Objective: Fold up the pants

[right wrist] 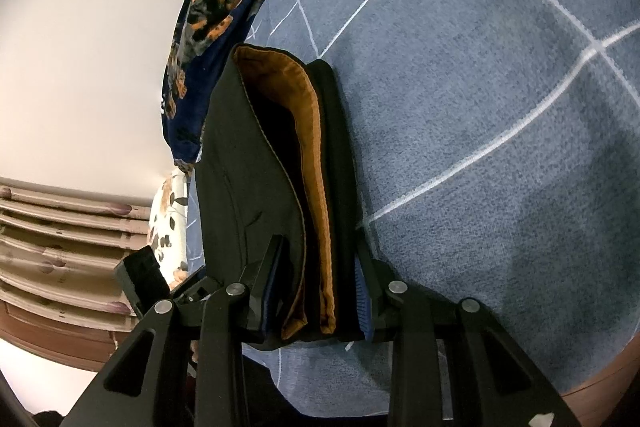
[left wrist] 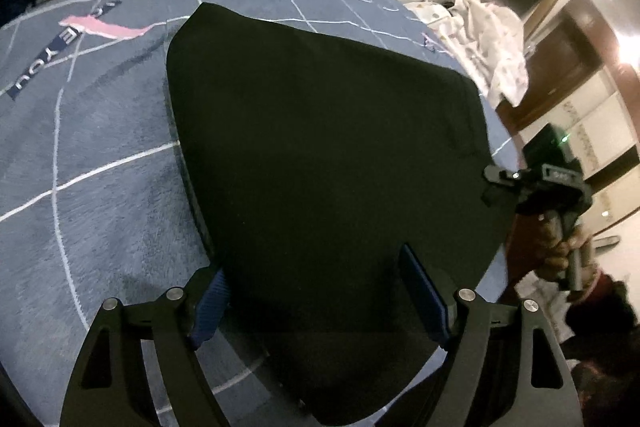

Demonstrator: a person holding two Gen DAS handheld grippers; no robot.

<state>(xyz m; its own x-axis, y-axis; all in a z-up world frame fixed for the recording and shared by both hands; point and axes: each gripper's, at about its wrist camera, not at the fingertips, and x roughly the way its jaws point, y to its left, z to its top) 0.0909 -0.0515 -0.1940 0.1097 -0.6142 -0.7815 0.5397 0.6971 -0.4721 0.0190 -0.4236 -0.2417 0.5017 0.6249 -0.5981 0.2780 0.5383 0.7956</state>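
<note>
Left wrist view: black pants [left wrist: 320, 147] lay on the bed [left wrist: 100, 187], already folded down to a compact slab. Left gripper [left wrist: 316, 291] hung over the near edge, jaws wide apart, blue pads either side of the cloth, gripping nothing that I could see. Right gripper [left wrist: 536, 187] sat at the far right edge of the stack.

From the right wrist view the right gripper [right wrist: 316, 291] straddled the end of the fold, jaws part open around the layers; clamped or just bracketing, couldn't tell. Orange lining [right wrist: 312, 155] showed between the black layers, edges roughly aligned, top flap bulging slightly.

My read: late stage, final fold or squaring-up. Next move probably needs both jaws to close on the edge and carry it over evenly, otherwise the layers could skew.

Dark floral blanket [right wrist: 224, 7] was bunched at the bed's far side.
</note>
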